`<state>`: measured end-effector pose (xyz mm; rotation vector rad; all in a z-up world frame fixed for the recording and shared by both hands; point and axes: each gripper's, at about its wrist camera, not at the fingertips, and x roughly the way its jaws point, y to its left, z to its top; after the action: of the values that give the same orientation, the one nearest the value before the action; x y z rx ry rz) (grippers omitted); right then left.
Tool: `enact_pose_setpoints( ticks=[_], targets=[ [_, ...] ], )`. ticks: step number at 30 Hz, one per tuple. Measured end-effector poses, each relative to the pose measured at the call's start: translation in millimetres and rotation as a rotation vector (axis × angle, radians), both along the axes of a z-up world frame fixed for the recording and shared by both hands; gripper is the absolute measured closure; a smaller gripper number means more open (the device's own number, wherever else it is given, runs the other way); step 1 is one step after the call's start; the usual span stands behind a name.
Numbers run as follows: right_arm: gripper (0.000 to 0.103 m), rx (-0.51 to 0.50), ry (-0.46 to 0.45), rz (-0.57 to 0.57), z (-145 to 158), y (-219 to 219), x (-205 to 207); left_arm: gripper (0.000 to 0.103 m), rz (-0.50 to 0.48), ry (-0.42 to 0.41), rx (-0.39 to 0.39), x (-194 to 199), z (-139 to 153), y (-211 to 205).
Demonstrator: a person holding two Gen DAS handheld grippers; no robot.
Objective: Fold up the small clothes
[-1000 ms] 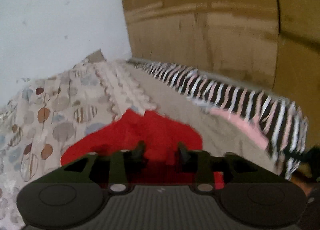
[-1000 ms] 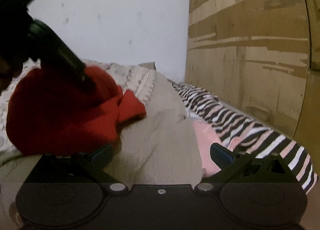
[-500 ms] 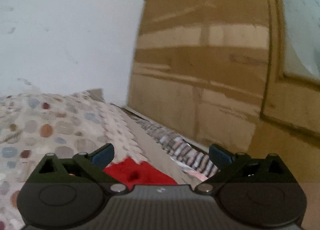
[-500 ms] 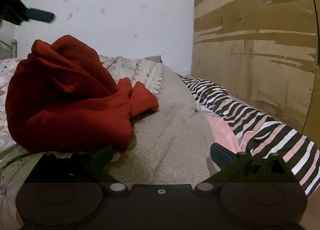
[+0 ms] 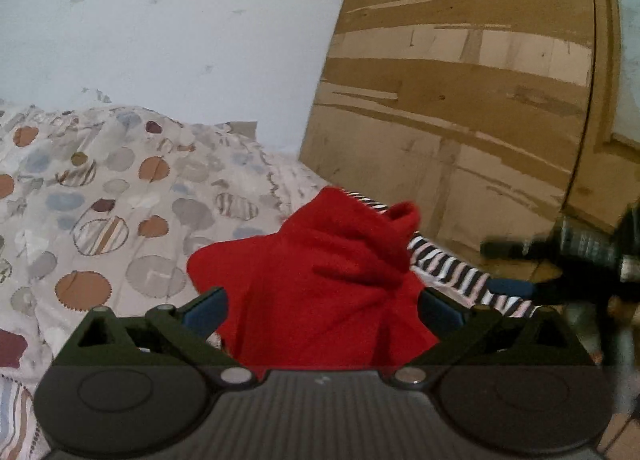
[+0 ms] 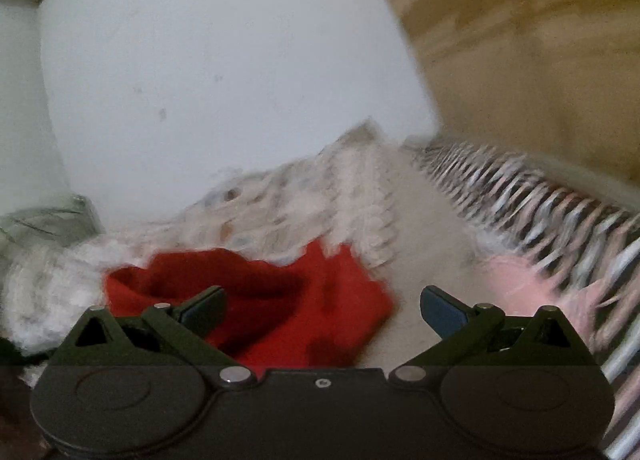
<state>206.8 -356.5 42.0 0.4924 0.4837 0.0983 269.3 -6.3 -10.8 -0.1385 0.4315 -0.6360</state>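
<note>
Left gripper [image 5: 322,310] fingers spread wide, red garment [image 5: 320,284] bunched between them at lower centre, not pinched. Right gripper [image 6: 322,308] fingers also spread, holding nothing; the garment [image 6: 280,308] sits lower left of centre (frame is motion-blurred). Dotted bedsheet [image 5: 100,200] at left, zebra-striped fabric [image 5: 460,272] right, wooden panel [image 5: 460,100] behind.
</note>
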Motion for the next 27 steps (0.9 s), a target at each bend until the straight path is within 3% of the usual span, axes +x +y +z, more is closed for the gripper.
enact_pose_setpoints(
  ticks=[5, 8, 11, 18, 21, 23, 25, 26, 27],
  targets=[
    [0.0, 0.417, 0.163, 0.181, -13.4, 0.4, 56.2, 0.001, -0.026, -0.066, 0.066, -1.3, -4.0, -14.6],
    [0.0, 0.589, 0.325, 0.159, -34.2, 2.8, 85.6, 0.001, -0.051, -0.084, 0.093, -7.3, -8.9, -20.8],
    [0.0, 0.711, 0.381, 0.132, -47.1, -0.3, 105.7, 0.001, -0.078, -0.103, 0.101, -13.8, -9.7, -25.8],
    [0.0, 0.73, 0.463, 0.096, -48.9, -5.0, 145.6, 0.001, -0.132, -0.127, 0.037, -24.5, -5.5, -26.3],
    [0.001, 0.677, 0.476, 0.1, -51.6, -0.3, 155.7, 0.001, -0.187, -0.165, 0.033, -32.6, -4.2, -29.1],
    [0.011, 0.597, 0.488, 0.112, -48.4, 5.8, 156.5, 0.001, -0.227, -0.205, 0.063, -41.9, -3.7, -35.6],
    [0.048, 0.476, 0.469, 0.147, -41.0, 13.1, 154.5, 0.001, -0.261, -0.235, 0.1, -49.2, -4.8, -43.6],
    [0.059, 0.42, 0.456, 0.152, -36.2, 13.8, 150.0, 0.001, -0.272, -0.245, 0.112, -53.2, -5.4, -46.8],
    [0.063, 0.383, 0.431, 0.16, -31.3, 14.3, 146.8, 0.001, -0.287, -0.253, 0.123, -56.4, -6.0, -50.8]
  ],
)
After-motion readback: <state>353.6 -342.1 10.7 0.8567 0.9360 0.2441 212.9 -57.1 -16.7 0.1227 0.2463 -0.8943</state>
